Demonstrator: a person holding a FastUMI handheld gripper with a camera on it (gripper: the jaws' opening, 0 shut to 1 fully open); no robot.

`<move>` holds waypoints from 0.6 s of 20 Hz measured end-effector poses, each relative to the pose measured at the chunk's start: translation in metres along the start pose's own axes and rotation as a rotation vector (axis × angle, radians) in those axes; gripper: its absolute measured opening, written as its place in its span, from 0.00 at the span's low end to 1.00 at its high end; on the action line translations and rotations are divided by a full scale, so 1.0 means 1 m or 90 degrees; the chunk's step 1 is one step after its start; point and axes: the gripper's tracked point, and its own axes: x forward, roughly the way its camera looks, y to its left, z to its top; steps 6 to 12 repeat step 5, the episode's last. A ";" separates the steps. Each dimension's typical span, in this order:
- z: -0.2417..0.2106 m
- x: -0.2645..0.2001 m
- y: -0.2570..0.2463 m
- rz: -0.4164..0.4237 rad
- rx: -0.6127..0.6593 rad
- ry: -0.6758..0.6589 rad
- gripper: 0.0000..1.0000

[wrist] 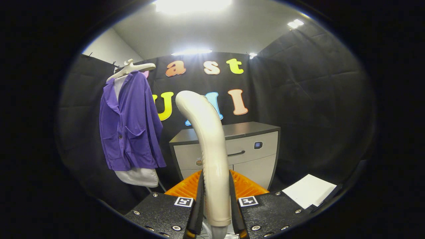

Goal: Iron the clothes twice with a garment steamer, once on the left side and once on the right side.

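Gripper view shows the gripper [215, 202] with both black fingers [198, 205] clamped on the glossy cream curved steamer handle [207, 139], which rises between them. Beyond, toward the left, a purple jacket [131, 126] hangs on a white hanger [131, 69], beside a grey cabinet [245, 149].

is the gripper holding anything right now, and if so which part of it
Yes: the gripper is shut on the garment steamer, both fingers pressing the lower part of its cream handle, whose curved top rises beyond them.
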 end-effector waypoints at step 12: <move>-0.003 0.000 0.004 -0.001 0.003 0.003 0.35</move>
